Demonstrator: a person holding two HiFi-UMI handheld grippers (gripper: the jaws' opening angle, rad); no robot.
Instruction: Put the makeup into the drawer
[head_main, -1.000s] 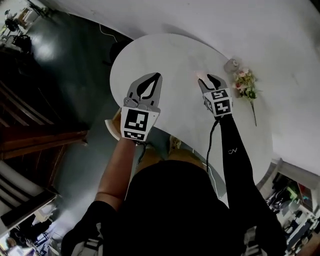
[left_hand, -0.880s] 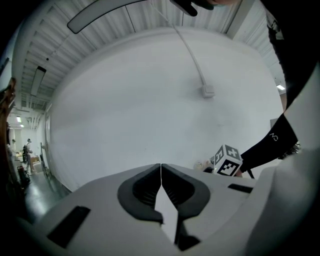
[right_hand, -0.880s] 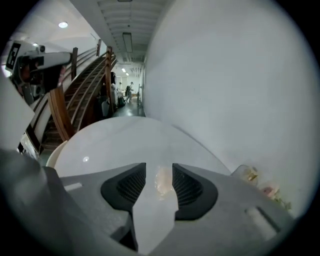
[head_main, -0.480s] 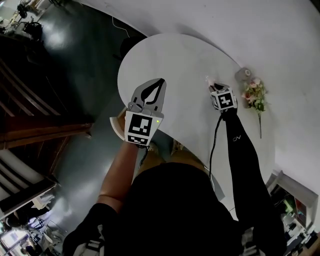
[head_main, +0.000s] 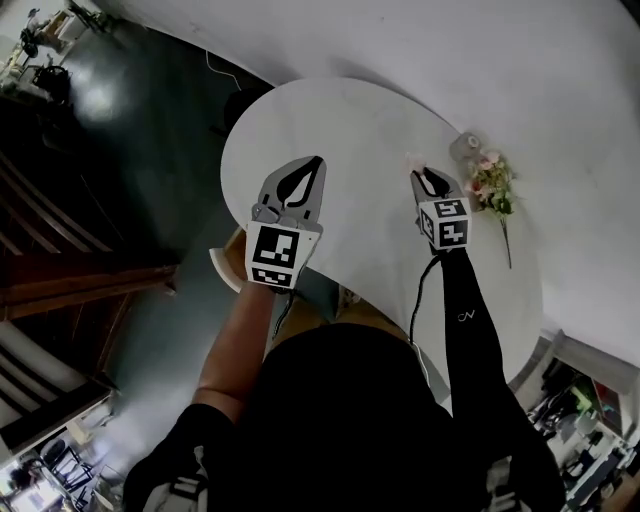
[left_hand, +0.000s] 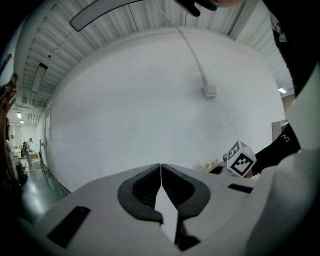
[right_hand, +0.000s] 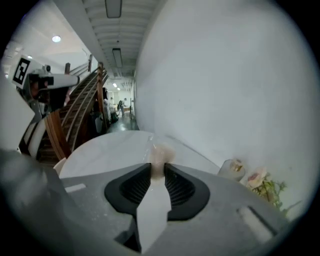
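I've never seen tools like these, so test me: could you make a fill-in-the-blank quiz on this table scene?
The left gripper has its jaws ___, with nothing between them. The flowers lie on a ___ table. The small jar stands beside the ___.
Missing words: shut; white; flowers.

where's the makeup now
Right gripper view, centre: the makeup is pinched in the right gripper, whose fingers have just been closing, over the table, left of the flowers.

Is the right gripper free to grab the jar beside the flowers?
Probably not: nothing stands between the right gripper and the jar, but its jaws have just been closing on a pinkish makeup item.
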